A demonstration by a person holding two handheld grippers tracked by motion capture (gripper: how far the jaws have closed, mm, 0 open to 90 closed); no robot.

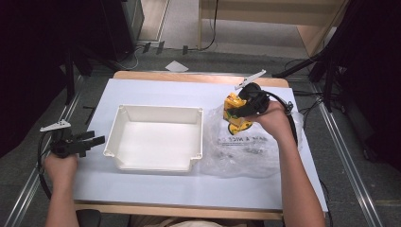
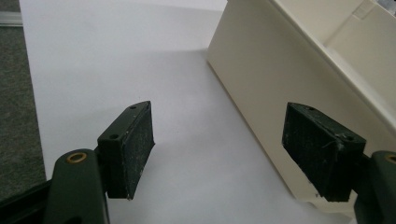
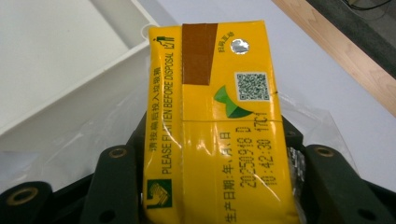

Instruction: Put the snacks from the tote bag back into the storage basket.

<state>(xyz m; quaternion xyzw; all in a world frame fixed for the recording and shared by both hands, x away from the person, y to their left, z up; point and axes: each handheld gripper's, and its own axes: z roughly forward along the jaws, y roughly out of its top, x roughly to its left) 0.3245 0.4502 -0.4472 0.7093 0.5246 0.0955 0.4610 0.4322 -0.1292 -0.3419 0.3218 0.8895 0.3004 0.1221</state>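
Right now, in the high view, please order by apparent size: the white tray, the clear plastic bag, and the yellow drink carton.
1. White tray, largest.
2. Clear plastic bag, a little smaller in spread, though its transparent edges are hard to trace.
3. Yellow drink carton, clearly smallest, partly covered by the right hand-held gripper.

You see a yellow carton (image 3: 215, 126) with a brown patch and green logo, a cream tray (image 1: 156, 137), and a clear printed bag (image 1: 246, 151).

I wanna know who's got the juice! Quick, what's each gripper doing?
Left gripper: open, holding nothing.
Right gripper: shut on the yellow cardboard drink carton.
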